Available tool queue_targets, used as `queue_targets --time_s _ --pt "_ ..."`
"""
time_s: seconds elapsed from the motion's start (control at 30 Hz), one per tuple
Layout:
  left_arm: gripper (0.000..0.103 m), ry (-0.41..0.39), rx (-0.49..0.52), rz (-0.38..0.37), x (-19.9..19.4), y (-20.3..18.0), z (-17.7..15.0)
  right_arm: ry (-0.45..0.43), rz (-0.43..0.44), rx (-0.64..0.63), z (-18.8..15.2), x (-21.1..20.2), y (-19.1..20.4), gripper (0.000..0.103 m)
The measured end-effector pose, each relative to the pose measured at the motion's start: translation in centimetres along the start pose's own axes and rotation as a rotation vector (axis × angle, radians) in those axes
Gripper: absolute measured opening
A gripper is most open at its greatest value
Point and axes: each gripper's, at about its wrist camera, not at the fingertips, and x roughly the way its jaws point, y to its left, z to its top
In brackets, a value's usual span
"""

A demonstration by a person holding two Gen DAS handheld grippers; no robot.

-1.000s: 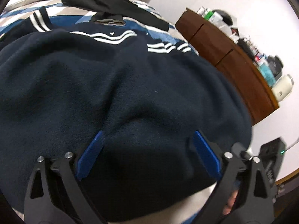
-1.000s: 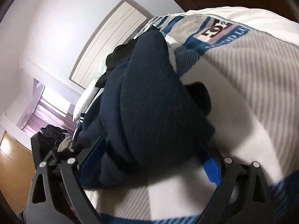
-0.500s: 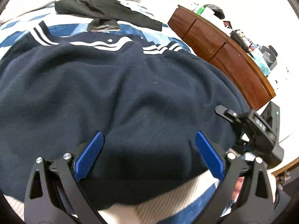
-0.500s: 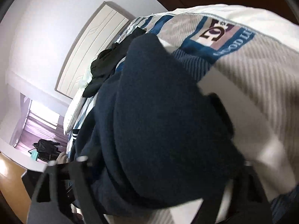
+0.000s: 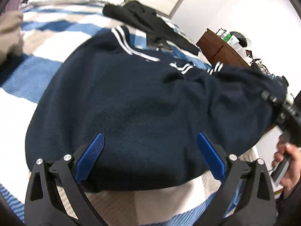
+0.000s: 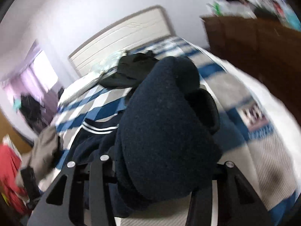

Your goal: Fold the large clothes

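1. My left gripper [image 5: 150, 156] hangs with jaws spread above the near hem of the navy fleece jacket with white stripes [image 5: 135, 103].
2. My right gripper [image 6: 163, 171] pinches a bunched fold of it.
3. The jacket lies on the blue-and-white checked bedspread [image 5: 47, 37]; a black garment [image 5: 143, 20] lies beyond.

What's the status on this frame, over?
Left tongs open over the navy fleece. Right tongs shut on its sleeve. Black garment lies beyond the collar, not blocking.

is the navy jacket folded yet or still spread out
Mostly spread: the navy jacket lies flat across the bed, with one side lifted by the right gripper.
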Motion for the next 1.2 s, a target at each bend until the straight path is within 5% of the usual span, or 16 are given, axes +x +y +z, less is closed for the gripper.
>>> queue_targets --time_s 0.17,0.23,0.37,0.53,0.7,0.83,0.93,1.2 --pt "0.096 -0.002 0.026 -0.005 0.5 0.2 0.6 0.002 0.011 -0.156 2.6 0.4 7.0 0.044" --pt "0.096 -0.046 -0.015 -0.044 -1.8 0.9 0.6 0.015 0.025 -0.244 3.1 0.9 10.4 0.044" --pt "0.096 -0.141 0.001 0.011 -7.3 2.4 0.2 0.049 0.037 -0.431 2.3 2.3 17.0 0.044" --pt "0.096 -0.312 0.054 0.189 -14.4 5.2 -0.6 0.136 0.102 -0.706 -2.2 4.6 25.7 0.044" --pt "0.096 -0.383 -0.063 0.278 -18.9 10.6 -2.0 0.265 0.166 -0.938 -8.8 7.9 32.4 0.043" --pt "0.096 -0.387 -0.191 0.292 -20.3 14.8 -3.2 0.432 0.163 -0.945 -13.9 12.7 33.3 0.043" --pt "0.096 -0.353 -0.225 0.281 -19.7 16.2 -3.2 0.435 0.135 -0.925 -16.5 14.2 33.2 0.047" --pt "0.096 -0.327 -0.188 0.267 -18.7 15.6 -3.1 0.333 0.217 -0.807 -10.8 8.5 30.6 0.062"
